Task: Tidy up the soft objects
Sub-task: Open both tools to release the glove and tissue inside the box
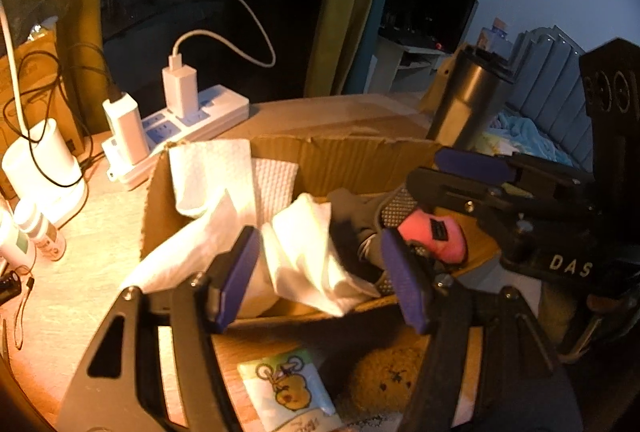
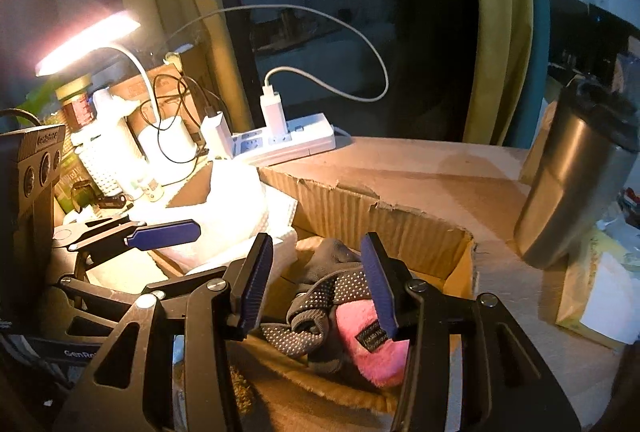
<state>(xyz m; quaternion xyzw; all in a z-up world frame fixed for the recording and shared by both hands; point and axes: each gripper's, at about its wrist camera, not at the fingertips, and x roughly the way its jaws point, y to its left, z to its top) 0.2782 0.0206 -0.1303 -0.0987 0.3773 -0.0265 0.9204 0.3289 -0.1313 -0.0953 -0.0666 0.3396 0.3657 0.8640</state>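
An open cardboard box (image 1: 344, 156) (image 2: 400, 228) sits on the table. Inside lie white paper towels (image 1: 304, 252) (image 2: 236, 204), a grey dotted glove (image 1: 396, 210) (image 2: 320, 292) and a pink plush item (image 1: 436, 232) (image 2: 368, 336). My left gripper (image 1: 324, 276) is open over the box's front edge, around the white towel without closing on it. My right gripper (image 2: 320, 280) is open and empty above the glove and pink plush; it also shows from the side in the left wrist view (image 1: 472, 168). A brown plush toy (image 1: 388, 380) and a cartoon tissue pack (image 1: 288, 392) lie in front of the box.
A white power strip (image 1: 180, 128) (image 2: 288, 140) with chargers and cables lies behind the box. A steel tumbler (image 1: 468, 96) (image 2: 576, 176) stands at the right. A lit desk lamp (image 2: 88, 44), white cup (image 1: 40, 160) and small bottles (image 1: 40, 232) crowd the left.
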